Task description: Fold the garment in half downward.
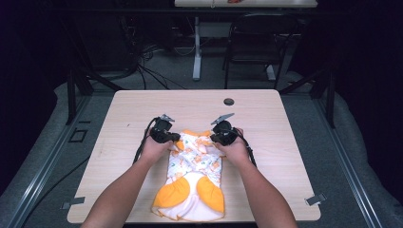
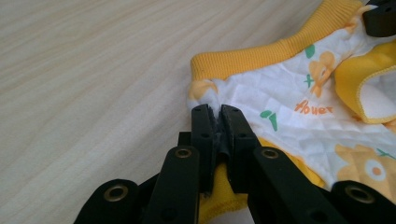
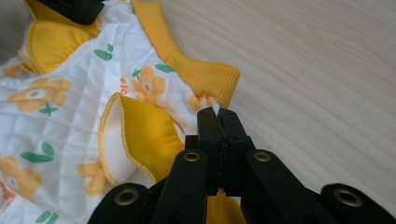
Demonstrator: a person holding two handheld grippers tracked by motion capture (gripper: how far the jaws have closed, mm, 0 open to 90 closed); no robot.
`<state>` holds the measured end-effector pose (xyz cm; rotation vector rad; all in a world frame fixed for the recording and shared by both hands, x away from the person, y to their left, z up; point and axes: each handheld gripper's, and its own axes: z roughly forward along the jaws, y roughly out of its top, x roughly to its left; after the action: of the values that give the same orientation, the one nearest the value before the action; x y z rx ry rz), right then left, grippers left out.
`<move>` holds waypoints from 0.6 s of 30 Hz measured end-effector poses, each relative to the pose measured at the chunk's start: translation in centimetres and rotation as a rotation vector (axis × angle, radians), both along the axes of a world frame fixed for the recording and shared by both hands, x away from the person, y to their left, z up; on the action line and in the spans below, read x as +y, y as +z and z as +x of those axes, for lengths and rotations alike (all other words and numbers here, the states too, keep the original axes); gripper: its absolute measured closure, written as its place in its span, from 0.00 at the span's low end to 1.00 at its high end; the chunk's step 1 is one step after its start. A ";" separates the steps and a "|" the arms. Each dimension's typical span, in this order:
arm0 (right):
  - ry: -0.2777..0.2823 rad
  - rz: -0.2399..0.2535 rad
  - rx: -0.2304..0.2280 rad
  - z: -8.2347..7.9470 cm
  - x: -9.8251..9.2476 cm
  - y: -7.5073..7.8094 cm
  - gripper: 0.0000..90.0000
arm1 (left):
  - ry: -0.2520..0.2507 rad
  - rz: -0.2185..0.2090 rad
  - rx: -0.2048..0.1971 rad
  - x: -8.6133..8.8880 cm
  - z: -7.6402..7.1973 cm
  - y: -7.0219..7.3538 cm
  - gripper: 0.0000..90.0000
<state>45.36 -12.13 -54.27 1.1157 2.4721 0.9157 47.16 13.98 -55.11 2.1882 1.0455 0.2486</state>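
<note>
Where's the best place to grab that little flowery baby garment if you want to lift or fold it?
At the two far corners of the baby garment, just under its ribbed yellow band, coming in from each side. There the quilted fabric bunches into a thin fold the jaws can pinch. The left gripper and right gripper are shut on exactly those spots.

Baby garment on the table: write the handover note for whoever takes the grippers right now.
Left gripper: shut on the baby garment, pinching white fabric at a corner just below the yellow ribbed band.
Right gripper: shut on the garment's opposite corner, beside the ribbed band's end.
Garment: lies flat on the wooden table, ribbed end away from the person, yellow-padded end near the front edge.
Done: both far corners gripped.
Left: probably lift or fold; nothing raised yet.
</note>
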 end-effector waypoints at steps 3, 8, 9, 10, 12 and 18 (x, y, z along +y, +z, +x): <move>0.010 0.004 -0.016 -0.1 0.0 0.6 0.99 | 0.003 -0.007 -0.014 0.3 -0.2 0.5 0.94; 0.028 0.010 -0.052 -0.3 0.3 1.9 0.99 | 0.011 -0.024 -0.048 1.1 -0.7 2.1 0.94; 0.034 0.010 -0.063 -0.3 0.4 2.1 0.99 | 0.015 -0.025 -0.059 1.2 -0.7 2.3 0.94; 0.038 0.005 -0.068 -0.4 0.5 2.5 0.99 | 0.016 -0.026 -0.066 1.4 -0.8 2.6 0.94; 0.044 0.015 -0.085 -0.5 0.6 3.0 0.99 | 0.022 -0.033 -0.076 1.5 -0.9 2.8 0.94; 0.056 0.005 -0.129 -0.6 1.1 4.9 0.99 | 0.013 -0.032 -0.121 2.4 -1.3 4.9 0.94</move>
<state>44.72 -11.02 -49.36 0.9611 2.4086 0.9785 45.82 16.39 -50.26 2.1107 0.9902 0.3630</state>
